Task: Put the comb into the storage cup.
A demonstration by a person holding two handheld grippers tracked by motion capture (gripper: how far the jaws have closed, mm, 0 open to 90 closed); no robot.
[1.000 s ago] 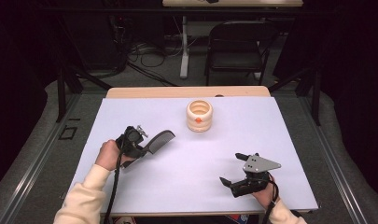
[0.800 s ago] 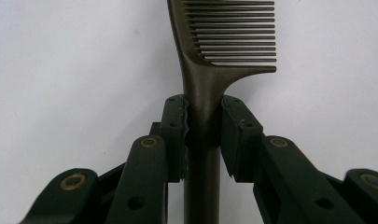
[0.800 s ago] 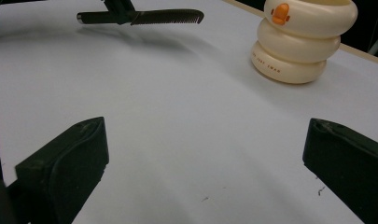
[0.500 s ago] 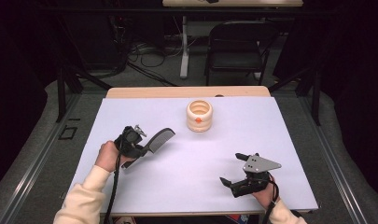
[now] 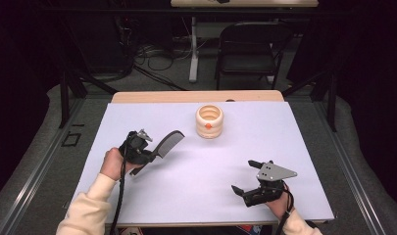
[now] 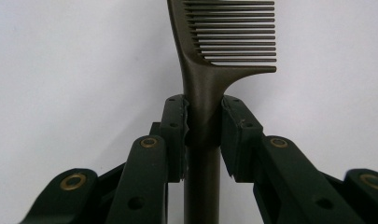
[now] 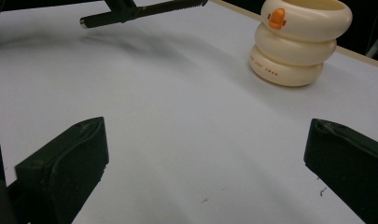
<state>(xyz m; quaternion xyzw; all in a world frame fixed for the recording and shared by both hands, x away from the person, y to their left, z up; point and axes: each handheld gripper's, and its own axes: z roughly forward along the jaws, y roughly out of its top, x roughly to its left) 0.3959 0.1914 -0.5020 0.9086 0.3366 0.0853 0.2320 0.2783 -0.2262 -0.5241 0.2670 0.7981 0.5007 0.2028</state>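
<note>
Left gripper (image 6: 203,135): jaws closed on the handle of a dark comb (image 6: 210,74), one pad pressed to each side of it. In the left gripper view the handle runs up between the jaws and widens just past them into the toothed part, teeth pointing to that view's right. In the high view the left gripper (image 5: 146,152) is held above the sheet, well to the left of and nearer the person than the cup; the comb (image 5: 167,142) sticks out from it, slanting toward the cup without reaching it.

Right gripper (image 7: 205,163): jaws wide open, nothing between them, bare sheet under the gap. In the high view the right gripper (image 5: 246,177) sits to the right of and well nearer the person than the cup, a grey three-cornered plate on top, jaws pointing left.

Cup (image 5: 209,121): cream, ribbed like three stacked rings, open at the top, standing upright on the sheet toward the far middle. A small orange mark sits on the upper ring facing the person. In the right gripper view the cup (image 7: 296,39) shows small brown lettering on its lowest ring, too small to read surely.

Sheet (image 5: 294,142): pale lilac-white, covering the table except a wooden strip along the far edge behind the cup.

Hands: left hand (image 5: 115,163) and right hand (image 5: 279,203) each hold a gripper, cream sleeves at the wrists.

Chair (image 5: 247,46): dark, folding, on the floor beyond the cup.
</note>
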